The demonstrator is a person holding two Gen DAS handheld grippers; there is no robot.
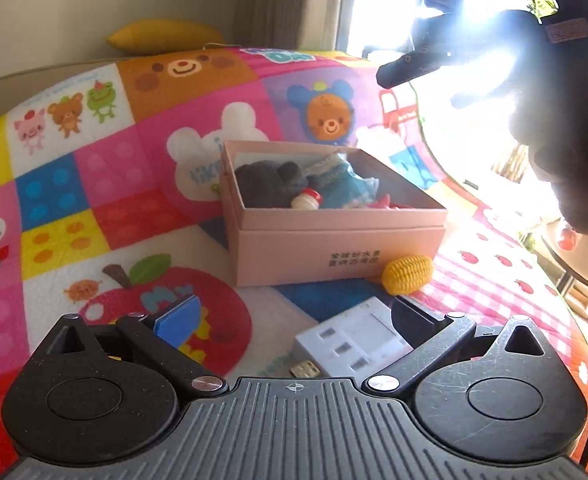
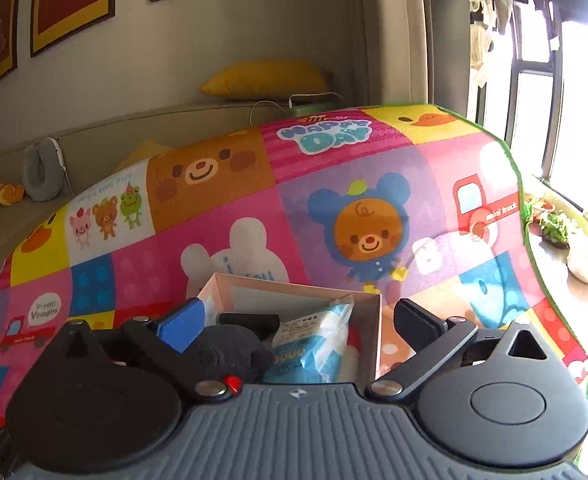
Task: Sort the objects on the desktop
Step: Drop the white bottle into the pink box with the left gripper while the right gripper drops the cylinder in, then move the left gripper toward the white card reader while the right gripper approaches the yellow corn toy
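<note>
A pink cardboard box (image 1: 334, 240) stands open on the colourful play mat (image 1: 133, 208). Inside lie a dark plush toy (image 1: 267, 184), a blue packet (image 1: 340, 180) and a small red-capped mushroom toy (image 1: 306, 200). A yellow corn toy (image 1: 408, 274) rests against the box's front right corner. My left gripper (image 1: 298, 320) is open low over the mat, with a white plug adapter (image 1: 354, 340) lying loose between its fingers. My right gripper (image 2: 300, 326) is open above the box (image 2: 294, 292), over the plush (image 2: 229, 352) and the packet (image 2: 314, 344). In the left wrist view it is a backlit silhouette (image 1: 418, 64).
The mat (image 2: 253, 208) drapes over a raised surface and drops off at its green right edge (image 2: 524, 200). Behind are a beige sofa with a yellow cushion (image 2: 265, 78) and a grey neck pillow (image 2: 43, 170). A bright window and potted plants (image 2: 554, 224) are at the right.
</note>
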